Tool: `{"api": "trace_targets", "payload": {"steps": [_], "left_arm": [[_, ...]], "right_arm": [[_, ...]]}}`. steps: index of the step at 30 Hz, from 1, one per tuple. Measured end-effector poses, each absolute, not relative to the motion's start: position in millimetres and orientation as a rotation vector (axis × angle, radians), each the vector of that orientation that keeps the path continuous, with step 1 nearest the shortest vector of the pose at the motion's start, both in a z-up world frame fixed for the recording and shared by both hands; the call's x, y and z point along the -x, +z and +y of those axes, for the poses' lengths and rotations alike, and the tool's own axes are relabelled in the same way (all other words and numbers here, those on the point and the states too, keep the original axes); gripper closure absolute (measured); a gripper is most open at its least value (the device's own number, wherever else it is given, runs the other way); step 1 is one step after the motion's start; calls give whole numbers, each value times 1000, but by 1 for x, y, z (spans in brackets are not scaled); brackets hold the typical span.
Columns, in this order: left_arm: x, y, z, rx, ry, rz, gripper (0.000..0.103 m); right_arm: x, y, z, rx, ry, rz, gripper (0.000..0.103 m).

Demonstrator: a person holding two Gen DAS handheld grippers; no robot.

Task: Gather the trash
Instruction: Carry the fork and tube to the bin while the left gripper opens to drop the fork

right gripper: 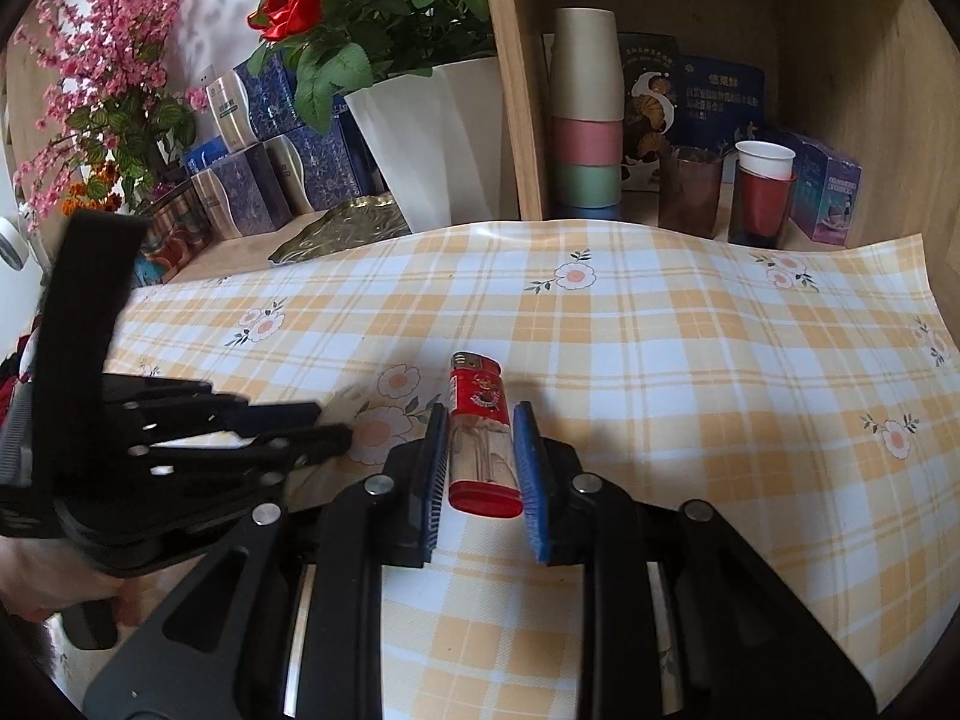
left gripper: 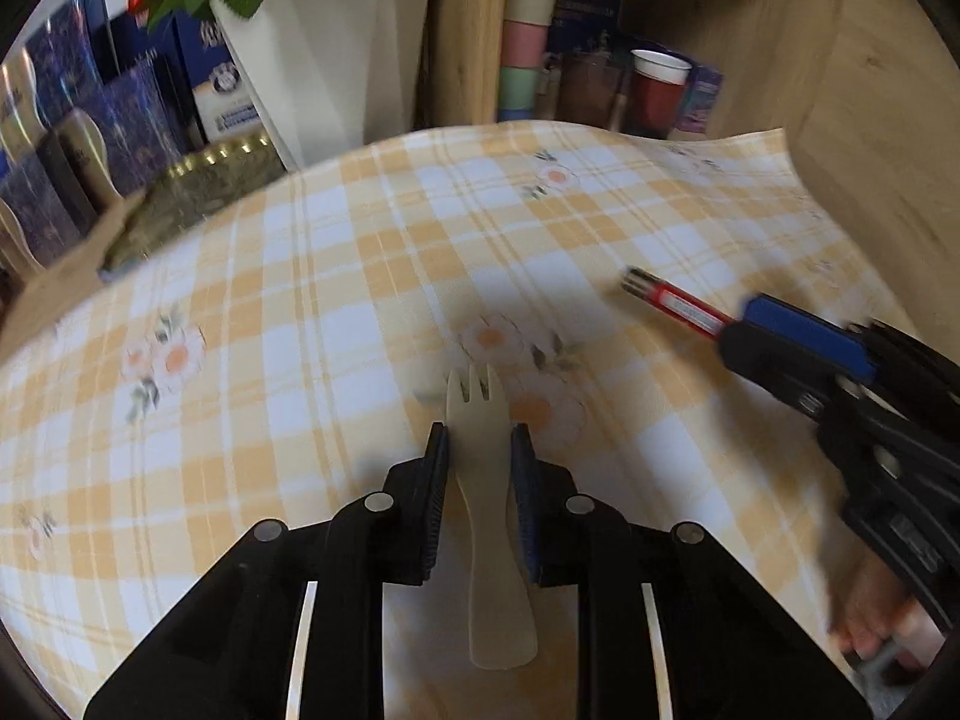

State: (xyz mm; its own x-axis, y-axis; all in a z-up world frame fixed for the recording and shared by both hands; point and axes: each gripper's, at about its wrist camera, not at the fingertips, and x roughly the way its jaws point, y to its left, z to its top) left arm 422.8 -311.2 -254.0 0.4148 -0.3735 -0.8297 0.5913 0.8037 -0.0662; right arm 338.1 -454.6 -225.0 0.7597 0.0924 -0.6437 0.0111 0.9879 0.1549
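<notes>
My left gripper is shut on a cream disposable fork, tines pointing forward, held just above the yellow checked tablecloth. My right gripper is shut on a red lighter, metal top pointing forward, over the same cloth. In the left wrist view the right gripper comes in from the right with the lighter sticking out. In the right wrist view the left gripper shows at the left; the fork is hidden there.
A white flower pot with red roses stands behind the cloth. Blue boxes and a brass dish sit at the back left. A wooden shelf holds stacked cups, a brown glass and a red cup.
</notes>
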Motion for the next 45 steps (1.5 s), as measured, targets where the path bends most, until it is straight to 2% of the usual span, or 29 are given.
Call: {"api": "trace_targets", "payload": {"steps": [5,12,19,21,26,27,39,40,41,42,43,44,45], "left_arm": [[-389,-245,-274,-201,-662,987,82],[-306,-225,-181,5,-668,1009,82],[-233,-204,-110,-2,-659,985,82],[-214,-198,-90,0,-659,980,82],[-171,-192,-55,16,-654,965,82],[-164,-192,-51,18,-655,961,82],[-115,-189,-12,140,-642,915,82],[-114,-188,-12,134,-645,907,82],[-112,-187,-12,126,-648,903,82],[-110,-187,-13,119,-651,899,82],[-110,-188,-14,120,-655,899,82],[-108,-189,-16,122,-663,904,82],[-108,-191,-18,119,-668,908,82]], "right_arm": [[-340,-226,-452,-136,48,717,78],[-340,-224,-436,-46,43,768,78],[-274,-179,-400,-16,109,734,79],[-250,-168,-384,-11,134,727,90],[-195,-158,-343,39,179,750,91],[-190,-161,-336,66,178,763,98],[-167,-171,-344,49,108,892,98],[-163,-171,-345,46,118,908,96],[-157,-172,-345,53,123,923,85],[-148,-173,-344,59,125,930,64],[-137,-175,-344,54,133,931,53],[-130,-178,-343,47,137,927,48],[-123,-182,-342,42,133,935,49]]}}
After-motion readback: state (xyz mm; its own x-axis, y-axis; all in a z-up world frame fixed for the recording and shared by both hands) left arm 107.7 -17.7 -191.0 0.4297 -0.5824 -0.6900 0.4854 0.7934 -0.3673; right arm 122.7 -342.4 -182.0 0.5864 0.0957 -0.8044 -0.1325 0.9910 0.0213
